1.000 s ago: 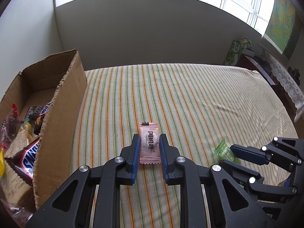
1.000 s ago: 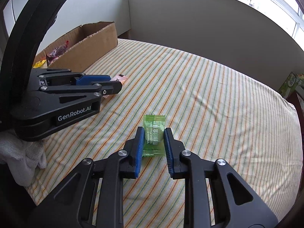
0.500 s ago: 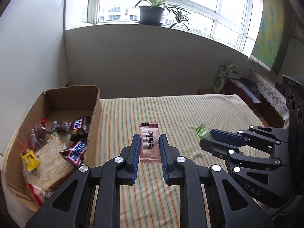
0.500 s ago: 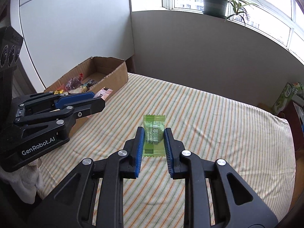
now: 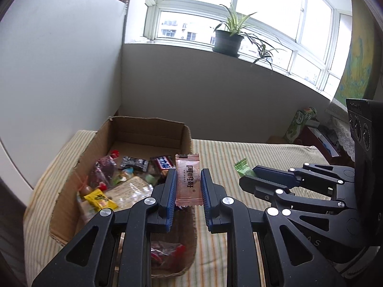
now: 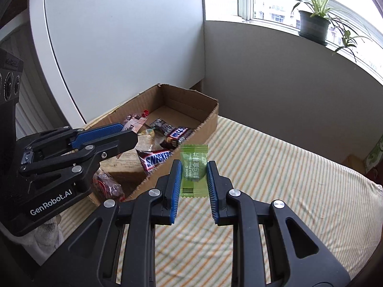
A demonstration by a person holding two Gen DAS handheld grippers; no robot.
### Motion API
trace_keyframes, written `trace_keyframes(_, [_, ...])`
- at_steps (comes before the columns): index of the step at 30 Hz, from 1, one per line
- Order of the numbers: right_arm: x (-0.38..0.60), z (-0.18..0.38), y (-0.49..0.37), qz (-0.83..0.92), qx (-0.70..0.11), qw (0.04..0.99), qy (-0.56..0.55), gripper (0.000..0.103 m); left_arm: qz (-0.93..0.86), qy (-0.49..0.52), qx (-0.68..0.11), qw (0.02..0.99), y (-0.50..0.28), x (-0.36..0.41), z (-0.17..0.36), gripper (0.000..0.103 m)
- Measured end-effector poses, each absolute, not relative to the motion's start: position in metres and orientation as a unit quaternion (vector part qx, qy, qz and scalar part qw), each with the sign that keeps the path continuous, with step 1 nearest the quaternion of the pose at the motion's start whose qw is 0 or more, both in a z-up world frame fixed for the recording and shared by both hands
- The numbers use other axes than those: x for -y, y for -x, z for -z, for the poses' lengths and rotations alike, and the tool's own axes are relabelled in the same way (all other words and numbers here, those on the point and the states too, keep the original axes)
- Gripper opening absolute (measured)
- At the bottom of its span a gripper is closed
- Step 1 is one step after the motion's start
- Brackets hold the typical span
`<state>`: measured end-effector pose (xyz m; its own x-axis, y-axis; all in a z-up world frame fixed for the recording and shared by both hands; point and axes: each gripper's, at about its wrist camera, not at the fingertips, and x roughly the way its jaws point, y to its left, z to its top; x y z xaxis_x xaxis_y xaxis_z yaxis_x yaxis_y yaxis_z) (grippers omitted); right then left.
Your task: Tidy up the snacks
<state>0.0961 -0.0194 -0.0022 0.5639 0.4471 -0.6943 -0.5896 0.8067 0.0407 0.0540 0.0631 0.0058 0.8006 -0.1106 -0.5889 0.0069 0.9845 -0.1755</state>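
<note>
Pink candy wrapper (image 5: 188, 179) is pinched in left claw (image 5: 188, 186), green plum-slice candy (image 6: 194, 169) in right claw (image 6: 194, 179). Cardboard box (image 6: 210, 117), already filled with Snickers bar (image 6: 156, 160) and other snacks, is seen ahead-left of both. Both drops are left.

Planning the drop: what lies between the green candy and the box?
Only bare striped cloth, seen in the right wrist view, separates the green candy from the box.

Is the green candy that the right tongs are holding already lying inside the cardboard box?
No, the green candy is clamped between the right tongs, off the striped cloth and beside the cardboard box.
</note>
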Motion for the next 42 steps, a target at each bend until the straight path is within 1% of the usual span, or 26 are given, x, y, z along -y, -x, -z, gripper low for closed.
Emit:
trace_keyframes(12, [-0.033, 0.022, -0.127, -0.324, -0.383, 0.859, 0.102, 0.022, -0.017, 0.108, -0.316, 0.942, -0.053, -0.123, 0.003, 0.018])
trace_keyframes(22, [-0.056, 0.029, -0.14, -0.335, -0.391, 0.852, 0.094, 0.024, -0.035, 0.12, -0.329, 0.936, -0.05, -0.144, 0.014, 0.019])
trace_keyframes(23, [-0.057, 0.029, -0.141, -0.334, -0.391, 0.853, 0.094, 0.025, -0.036, 0.12, -0.33, 0.936, -0.05, -0.144, 0.014, 0.019])
trace_keyframes(25, [-0.057, 0.029, -0.141, -0.328, -0.389, 0.856, 0.095, 0.04, -0.038, 0.121, -0.331, 0.935, -0.05, -0.145, 0.015, 0.024])
trace_keyframes(26, [-0.056, 0.028, -0.14, -0.324, -0.385, 0.859, 0.094, 0.055, -0.039, 0.122, -0.331, 0.935, -0.051, -0.146, 0.015, 0.033])
trace_keyframes(27, [-0.054, 0.027, -0.14, -0.321, -0.382, 0.862, 0.093, 0.061, -0.041, 0.123, -0.331, 0.935, -0.051, -0.147, 0.015, 0.038])
trace_keyframes(28, [-0.053, 0.026, -0.14, -0.319, -0.38, 0.863, 0.092, 0.062, -0.042, 0.122, -0.33, 0.935, -0.05, -0.147, 0.015, 0.043])
trace_keyframes(31, [-0.048, 0.022, -0.14, -0.314, -0.376, 0.867, 0.089, 0.062, -0.044, 0.122, -0.328, 0.936, -0.048, -0.148, 0.013, 0.043])
trace_keyframes(35, [-0.04, 0.02, -0.14, -0.306, -0.373, 0.872, 0.087, 0.072, -0.045, 0.119, -0.326, 0.937, -0.046, -0.146, 0.012, 0.043])
trace_keyframes(39, [-0.032, 0.018, -0.138, -0.302, -0.375, 0.873, 0.081, 0.072, -0.045, 0.11, -0.323, 0.939, -0.043, -0.141, 0.009, 0.044])
trace_keyframes(40, [-0.03, 0.018, -0.137, -0.299, -0.375, 0.873, 0.082, 0.073, -0.047, 0.108, -0.321, 0.94, -0.041, -0.139, 0.008, 0.045])
trace_keyframes(42, [-0.027, 0.016, -0.134, -0.295, -0.372, 0.876, 0.084, 0.083, -0.05, 0.105, -0.317, 0.941, -0.039, -0.136, 0.006, 0.058])
